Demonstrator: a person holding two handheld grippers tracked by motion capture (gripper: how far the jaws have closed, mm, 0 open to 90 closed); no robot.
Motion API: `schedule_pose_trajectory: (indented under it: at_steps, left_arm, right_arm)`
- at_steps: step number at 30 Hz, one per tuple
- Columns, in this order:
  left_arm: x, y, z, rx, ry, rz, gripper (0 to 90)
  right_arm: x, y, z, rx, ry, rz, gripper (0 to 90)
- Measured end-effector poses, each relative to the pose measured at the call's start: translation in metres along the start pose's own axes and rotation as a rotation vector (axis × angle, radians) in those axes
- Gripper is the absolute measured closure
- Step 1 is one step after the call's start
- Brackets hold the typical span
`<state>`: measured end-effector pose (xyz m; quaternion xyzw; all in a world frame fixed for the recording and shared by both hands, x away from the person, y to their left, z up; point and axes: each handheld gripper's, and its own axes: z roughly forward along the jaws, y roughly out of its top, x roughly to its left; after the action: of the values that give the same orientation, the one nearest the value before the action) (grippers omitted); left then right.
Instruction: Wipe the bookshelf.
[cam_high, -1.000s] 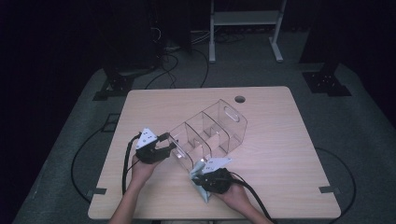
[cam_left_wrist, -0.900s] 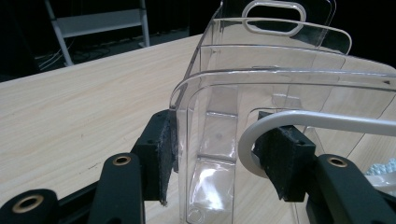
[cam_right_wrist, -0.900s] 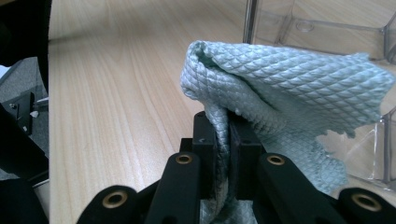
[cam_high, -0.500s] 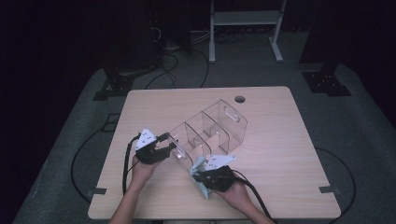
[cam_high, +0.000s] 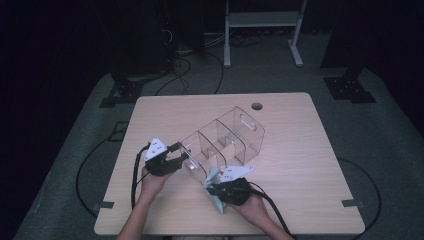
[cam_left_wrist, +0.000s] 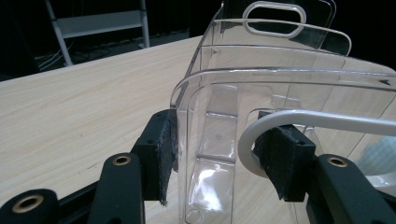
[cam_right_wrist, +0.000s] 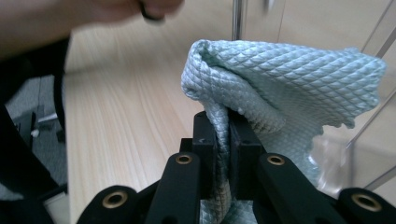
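Right gripper view alone shows the right gripper (cam_right_wrist: 223, 140) pinching a cloth (cam_right_wrist: 280, 79); left gripper (cam_left_wrist: 219, 158) clamps the organizer (cam_left_wrist: 261, 93) wall.

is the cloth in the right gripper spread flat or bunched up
Bunched up. In the right gripper view the light blue cloth folds over itself above the right gripper, whose jaws pinch a gathered part of it.

Black tongs (cam_high: 181, 156), brass rivets, grey three-cornered plates, black cables.
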<state>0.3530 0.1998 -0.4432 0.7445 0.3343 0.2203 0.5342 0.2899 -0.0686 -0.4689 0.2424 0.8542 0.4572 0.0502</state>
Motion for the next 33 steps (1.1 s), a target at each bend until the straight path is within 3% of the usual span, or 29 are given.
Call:
schedule_pose_trajectory:
  at_steps: [4, 10, 15, 20, 33]
  left_arm:
    - [0.000, 0.000, 0.000, 0.000, -0.001, 0.001, 47.1]
    - [0.001, -0.001, 0.000, -0.004, 0.000, -0.014, 47.2]
    - [0.001, -0.001, 0.001, -0.007, 0.008, -0.019, 46.9]
    - [0.001, -0.001, 0.000, -0.005, 0.007, -0.013, 46.9]
    - [0.002, -0.001, 0.000, -0.006, 0.007, -0.011, 46.9]
  right_arm:
    - [-0.002, -0.004, 0.005, 0.025, 0.005, 0.006, 82.6]
    - [0.003, 0.023, -0.024, -0.077, 0.002, -0.025, 82.6]
    - [0.008, 0.044, -0.039, -0.127, -0.005, -0.053, 82.7]
    - [0.008, 0.053, -0.044, -0.161, -0.003, -0.051, 82.7]
    - [0.003, 0.074, -0.044, -0.185, 0.021, -0.027, 82.8]
